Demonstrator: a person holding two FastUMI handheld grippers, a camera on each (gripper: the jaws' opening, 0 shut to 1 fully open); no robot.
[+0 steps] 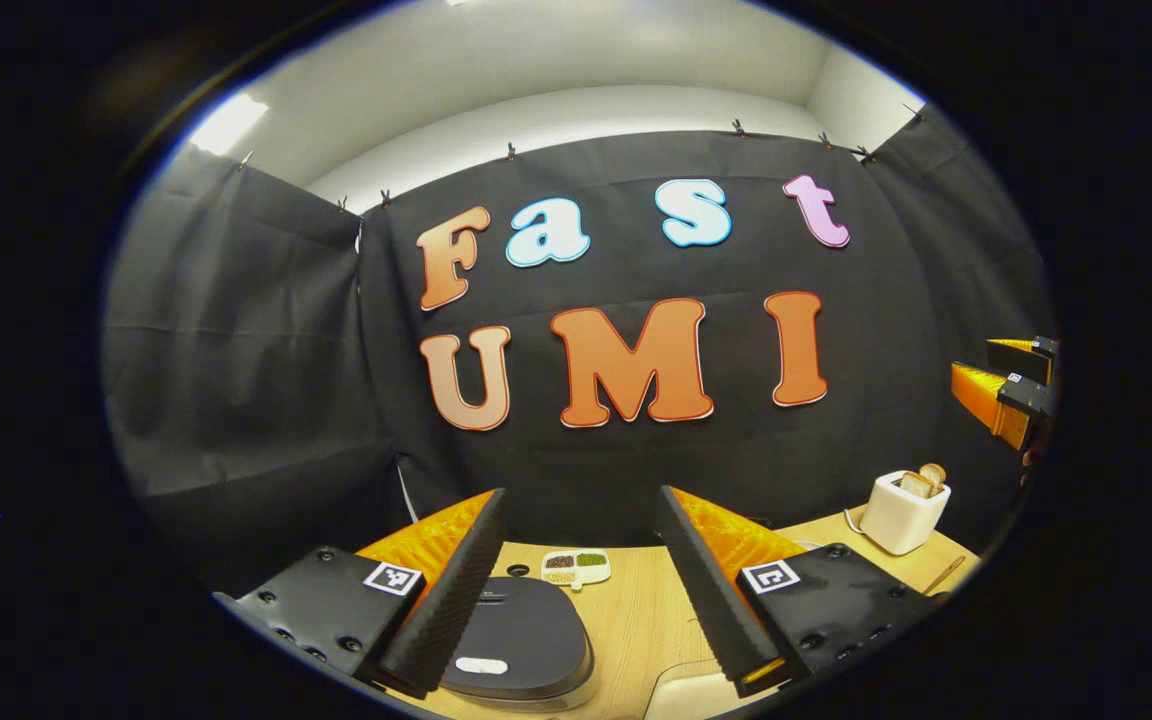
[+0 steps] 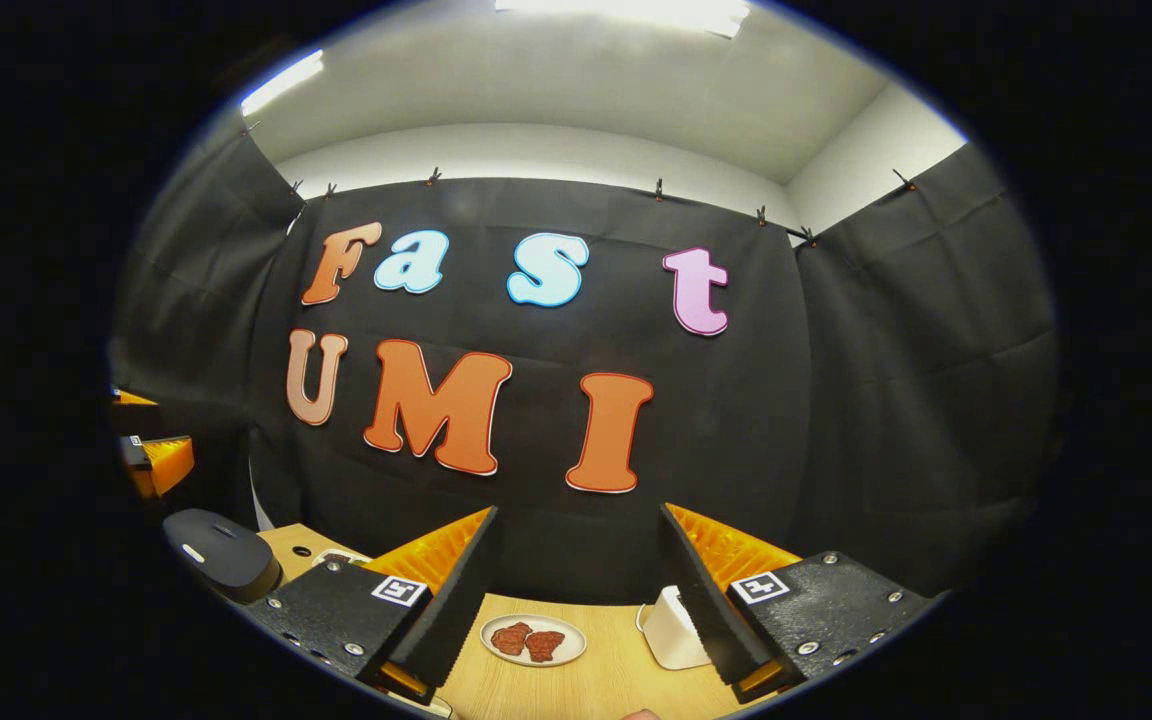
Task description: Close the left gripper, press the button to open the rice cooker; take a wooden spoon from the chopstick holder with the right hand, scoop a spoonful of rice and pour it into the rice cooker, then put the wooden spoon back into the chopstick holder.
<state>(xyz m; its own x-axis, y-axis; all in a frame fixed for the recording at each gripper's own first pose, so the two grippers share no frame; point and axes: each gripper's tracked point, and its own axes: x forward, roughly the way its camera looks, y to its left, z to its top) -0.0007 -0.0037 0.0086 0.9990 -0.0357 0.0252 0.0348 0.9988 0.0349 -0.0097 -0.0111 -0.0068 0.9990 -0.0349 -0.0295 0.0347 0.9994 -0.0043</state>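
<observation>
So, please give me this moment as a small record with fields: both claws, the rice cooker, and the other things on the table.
left claw: open, held above the table, over the rice cooker
right claw: open, holding nothing
rice cooker: dark, lid closed, button not yet pressed
toaster: white, bread slices standing in its slots
divided dish: small, grains in compartments, behind the rice cooker
plate: white, two reddish pieces on it
table: light wood
</observation>
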